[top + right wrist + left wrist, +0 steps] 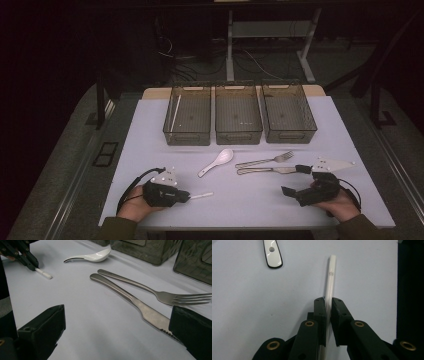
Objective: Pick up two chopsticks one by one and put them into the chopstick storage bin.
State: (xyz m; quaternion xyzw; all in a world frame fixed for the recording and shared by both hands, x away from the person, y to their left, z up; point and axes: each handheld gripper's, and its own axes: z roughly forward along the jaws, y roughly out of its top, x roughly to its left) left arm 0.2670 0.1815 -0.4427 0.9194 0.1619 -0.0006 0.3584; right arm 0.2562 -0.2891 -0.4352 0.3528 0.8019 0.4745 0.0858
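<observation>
High view: nearest, the left gripper (186, 196) has its fingers clamped on a white chopstick (201, 196) lying on the tabletop (150, 150), while the right gripper (295, 181) rests with fingers spread wide, empty. Farther off lie a white spoon (217, 162), knife (265, 171) and fork (265, 160), then three bins (238, 137).

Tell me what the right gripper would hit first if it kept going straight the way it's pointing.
Probably the knife: the right gripper stands open, and the blade tip lies by one jaw, the fork just beyond. Depth is hard to judge, so it might pass over bare table first.
</observation>
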